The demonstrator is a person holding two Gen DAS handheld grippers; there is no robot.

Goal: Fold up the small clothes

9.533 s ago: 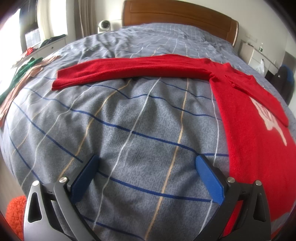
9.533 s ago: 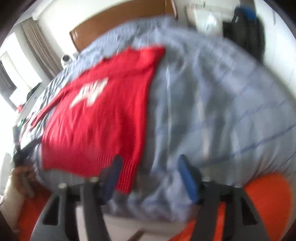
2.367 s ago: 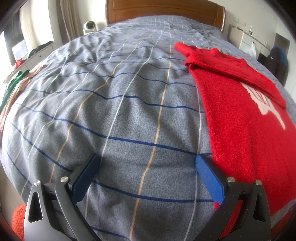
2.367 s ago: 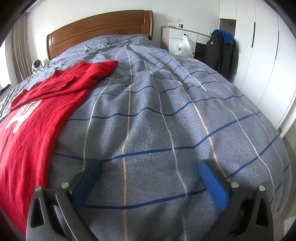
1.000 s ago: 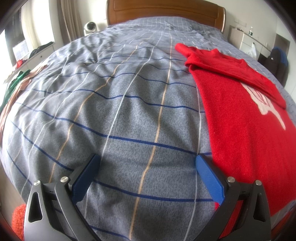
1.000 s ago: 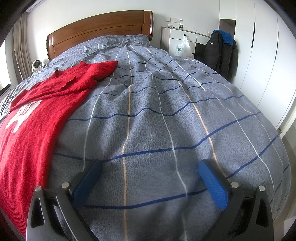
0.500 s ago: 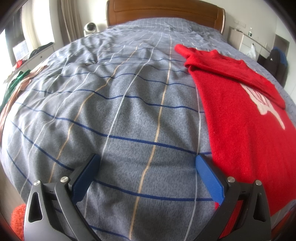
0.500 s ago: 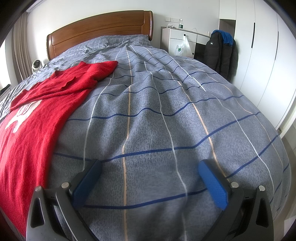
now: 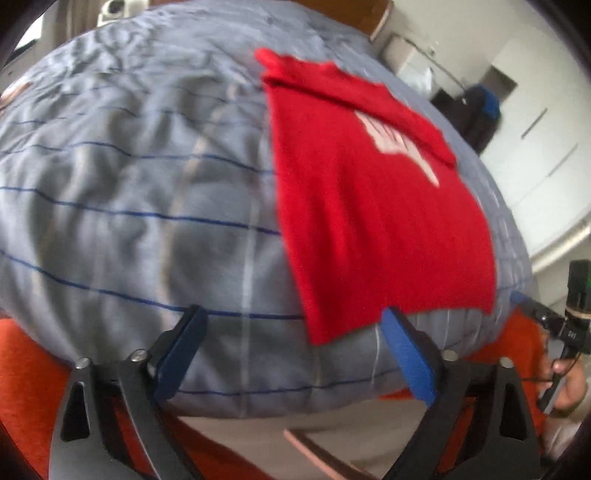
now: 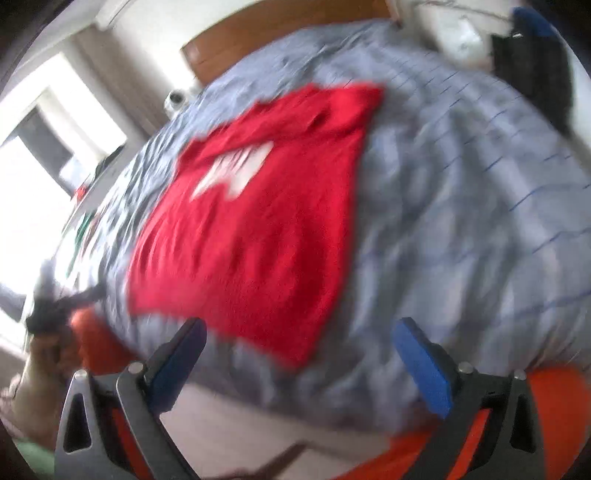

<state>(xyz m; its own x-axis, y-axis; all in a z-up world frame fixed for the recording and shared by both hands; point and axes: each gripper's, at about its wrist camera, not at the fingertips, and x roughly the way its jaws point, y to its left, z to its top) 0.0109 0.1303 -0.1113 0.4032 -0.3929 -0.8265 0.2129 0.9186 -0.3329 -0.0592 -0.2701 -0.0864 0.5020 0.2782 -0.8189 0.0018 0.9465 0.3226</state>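
A red sweater with a white print lies flat on the grey striped bed, its sleeves folded in over the chest and its hem at the bed's near edge. It also shows in the right wrist view, blurred. My left gripper is open and empty, just off the bed's foot, near the hem's left corner. My right gripper is open and empty, near the hem's right corner. The right gripper also shows at the far right of the left wrist view.
The grey duvet with blue and tan lines covers the bed. A wooden headboard stands at the far end. A dark jacket hangs at the right. An orange seat lies below the bed's foot.
Both grippers have pulled back from over the bed to beyond its foot edge and turned toward the sweater's hem. Both views are now motion-blurred. The jaws stay open.
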